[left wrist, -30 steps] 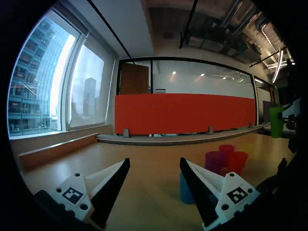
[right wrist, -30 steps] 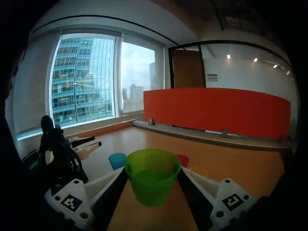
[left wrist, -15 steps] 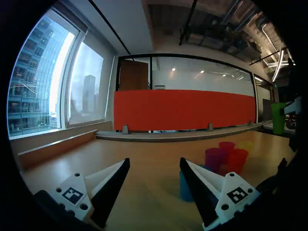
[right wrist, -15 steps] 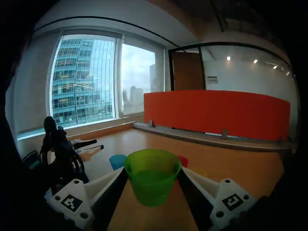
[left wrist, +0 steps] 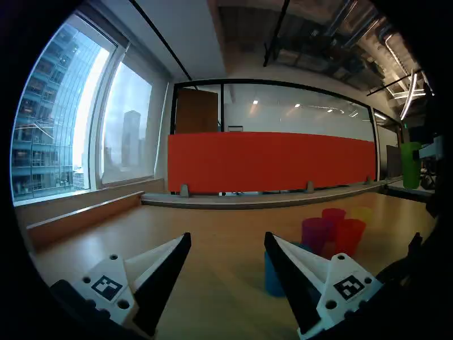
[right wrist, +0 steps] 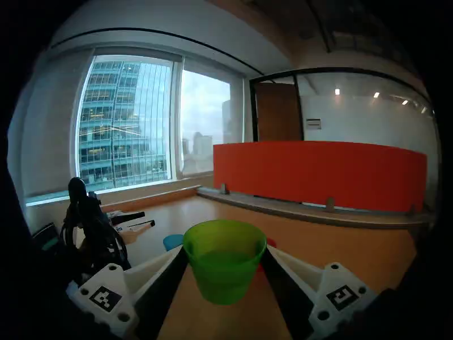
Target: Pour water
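Note:
My right gripper (right wrist: pixel 223 266) is shut on a green cup (right wrist: pixel 224 266), held upright above the wooden table (right wrist: pixel 351 249). The same green cup (left wrist: pixel 411 165) hangs high at the far right of the left gripper view. My left gripper (left wrist: pixel 226 255) stands open low over the table with nothing between its fingers. A blue cup (left wrist: pixel 273 277) sits just behind its right finger (left wrist: pixel 294 277). Purple (left wrist: pixel 315 235), red (left wrist: pixel 349 237), pink (left wrist: pixel 333 217) and yellow (left wrist: pixel 362 215) cups cluster farther right. In the right gripper view the blue cup (right wrist: pixel 172 242) peeks out left of the green one.
An orange divider panel (left wrist: pixel 272 164) runs along the table's far edge. Large windows (left wrist: pixel 56 136) line the left wall above a wooden ledge (left wrist: pixel 79 218). The left gripper and the hand holding it (right wrist: pixel 93 232) appear at the left of the right gripper view.
The green cup in my right gripper has risen; it sits higher in the left gripper view and the table cups drop lower behind it. The left gripper has stayed nearly still.

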The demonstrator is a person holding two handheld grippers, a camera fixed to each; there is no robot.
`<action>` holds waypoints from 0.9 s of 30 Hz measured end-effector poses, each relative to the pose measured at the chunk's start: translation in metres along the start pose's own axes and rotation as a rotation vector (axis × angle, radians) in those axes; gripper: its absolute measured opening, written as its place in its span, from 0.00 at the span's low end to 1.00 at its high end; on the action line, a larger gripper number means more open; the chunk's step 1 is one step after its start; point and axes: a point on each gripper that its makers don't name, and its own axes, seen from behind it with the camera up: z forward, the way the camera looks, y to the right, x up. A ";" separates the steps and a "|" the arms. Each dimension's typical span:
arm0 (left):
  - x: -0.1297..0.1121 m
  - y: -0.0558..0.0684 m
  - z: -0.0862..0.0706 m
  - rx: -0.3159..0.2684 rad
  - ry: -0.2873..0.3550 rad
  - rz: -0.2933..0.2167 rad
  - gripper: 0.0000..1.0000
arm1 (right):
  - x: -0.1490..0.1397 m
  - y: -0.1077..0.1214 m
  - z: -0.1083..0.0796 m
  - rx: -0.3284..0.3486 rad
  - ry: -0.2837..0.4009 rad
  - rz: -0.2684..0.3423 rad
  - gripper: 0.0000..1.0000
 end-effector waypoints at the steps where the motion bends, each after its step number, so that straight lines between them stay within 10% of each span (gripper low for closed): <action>1: 0.000 0.000 0.000 0.000 0.000 0.000 0.96 | 0.000 0.000 0.000 0.001 0.001 0.000 0.89; 14: 0.000 0.000 0.001 0.000 0.000 0.000 0.96 | -0.019 0.004 0.006 -0.005 -0.038 -0.025 0.89; 27: 0.000 -0.001 -0.001 0.000 0.000 0.000 0.96 | -0.081 0.003 0.008 0.035 -0.228 -0.050 0.90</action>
